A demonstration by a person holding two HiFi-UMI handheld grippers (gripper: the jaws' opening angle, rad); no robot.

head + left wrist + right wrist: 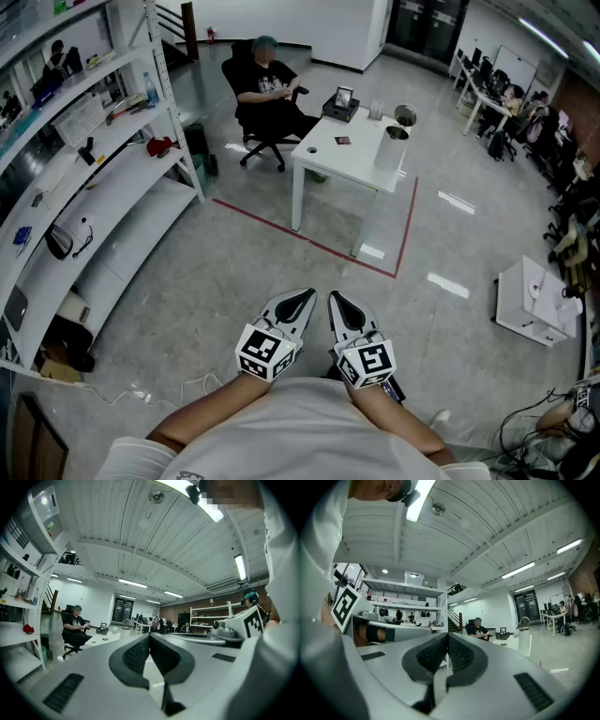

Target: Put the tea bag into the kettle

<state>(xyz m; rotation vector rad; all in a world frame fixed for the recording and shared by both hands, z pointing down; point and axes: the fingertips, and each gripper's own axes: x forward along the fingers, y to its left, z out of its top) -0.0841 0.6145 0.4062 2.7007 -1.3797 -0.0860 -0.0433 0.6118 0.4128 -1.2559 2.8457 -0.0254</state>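
A white table stands far ahead across the floor. On its right end is a tall pale kettle with its round lid tipped up behind it. A small dark flat packet, possibly the tea bag, lies near the table's middle. Close to my body at the bottom of the head view, my left gripper and right gripper sit side by side, far from the table. Both point level with pads touching and nothing between them. The left gripper and right gripper look shut in their own views. The kettle shows small at the right.
A person sits in a black office chair behind the table. A black device and a glass stand at the table's back. White shelving lines the left side. Red floor tape frames the table. A white cabinet is at the right.
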